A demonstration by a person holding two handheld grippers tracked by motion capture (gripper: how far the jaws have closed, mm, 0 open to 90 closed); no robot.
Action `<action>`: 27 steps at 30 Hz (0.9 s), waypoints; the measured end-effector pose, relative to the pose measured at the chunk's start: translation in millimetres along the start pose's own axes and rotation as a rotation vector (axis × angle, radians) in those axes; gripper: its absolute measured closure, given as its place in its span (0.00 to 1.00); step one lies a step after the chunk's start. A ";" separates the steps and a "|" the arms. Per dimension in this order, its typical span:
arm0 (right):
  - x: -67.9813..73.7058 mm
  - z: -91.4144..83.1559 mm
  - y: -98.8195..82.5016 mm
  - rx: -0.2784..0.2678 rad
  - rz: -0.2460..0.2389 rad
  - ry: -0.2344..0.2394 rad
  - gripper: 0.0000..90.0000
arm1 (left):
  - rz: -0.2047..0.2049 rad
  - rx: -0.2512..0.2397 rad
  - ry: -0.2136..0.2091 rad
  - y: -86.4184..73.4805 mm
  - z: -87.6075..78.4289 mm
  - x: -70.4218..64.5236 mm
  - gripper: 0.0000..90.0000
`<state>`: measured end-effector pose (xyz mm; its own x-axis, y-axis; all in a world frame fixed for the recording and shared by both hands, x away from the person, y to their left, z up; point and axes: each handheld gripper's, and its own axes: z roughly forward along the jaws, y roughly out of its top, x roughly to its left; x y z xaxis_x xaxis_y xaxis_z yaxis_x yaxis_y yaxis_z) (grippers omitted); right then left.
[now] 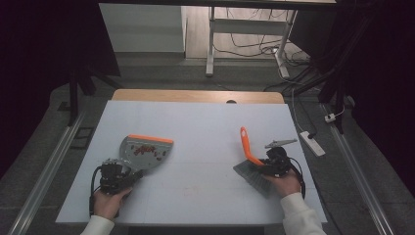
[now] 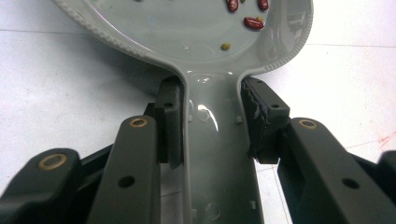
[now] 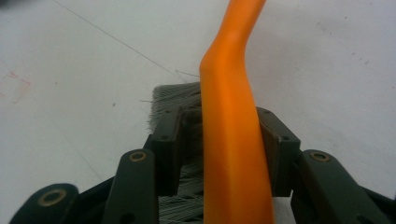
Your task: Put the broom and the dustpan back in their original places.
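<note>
Where your left gripper [image 2: 212, 116] meets its load, its fingers [image 2: 168, 121] are clamped on the flat grey plastic handle of the grey dustpan [image 2: 196, 32], one pad pressed against each edge just below the point where the handle widens into the pan. Several dark red beans [image 2: 253, 23] and a small yellowish bean lie on the pan's inner surface. From above, the dustpan [image 1: 144, 152] lies flat on the white worktop [image 1: 195, 122] at the left, its orange front lip pointing away from you, with your left hand [image 1: 108, 200] behind it near the front edge.

At your right gripper [image 3: 224, 140], the fingers [image 3: 168, 144] stand on either side of the orange plastic handle of the hand brush [image 3: 231, 121]. A gap shows between the left pad and the handle; the right pad sits close against it, and whether it touches you cannot tell. Grey bristles [image 3: 175, 98] lie beneath the handle on the worktop. In the high view the brush [image 1: 247, 147] rests at the right, well apart from the dustpan, its orange handle angled up and away from your right hand [image 1: 284, 183].
</note>
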<state>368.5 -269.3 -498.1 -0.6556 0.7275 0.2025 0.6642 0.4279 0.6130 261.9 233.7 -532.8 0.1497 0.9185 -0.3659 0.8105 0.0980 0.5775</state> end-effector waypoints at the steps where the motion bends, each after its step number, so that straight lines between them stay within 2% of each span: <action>1: -0.5 0.6 0.2 0.002 0.000 -0.006 0.61 | 0.000 0.001 0.001 0.0 0.1 -0.2 0.68; 7: -3.0 3.5 0.6 0.026 -0.001 -0.052 0.54 | -0.002 0.001 -0.006 -0.2 0.4 0.0 0.68; 13: -5.1 5.0 0.4 0.031 0.009 -0.055 0.52 | -0.003 0.000 -0.012 -0.2 0.3 0.5 0.67; 14: -4.9 5.1 0.4 0.031 0.008 -0.063 0.51 | -0.002 -0.001 -0.010 -0.3 0.2 0.3 0.67; 16: -3.8 4.4 0.6 0.033 -0.014 -0.113 0.52 | -0.001 -0.002 -0.011 -0.4 -0.1 0.0 0.66; 22: -2.7 -0.2 1.1 0.001 -0.022 -0.117 0.55 | -0.012 -0.029 -0.042 -0.4 -6.2 0.8 0.52; 27: -0.4 -4.6 1.6 -0.032 -0.034 -0.122 0.54 | 0.028 -0.044 -0.027 -2.2 -12.2 -0.5 0.50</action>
<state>368.2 -271.3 -493.7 -0.6277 0.7734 0.0882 0.6294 0.4376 0.6422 253.1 237.7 -525.0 0.1877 0.9104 -0.3687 0.7800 0.0900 0.6193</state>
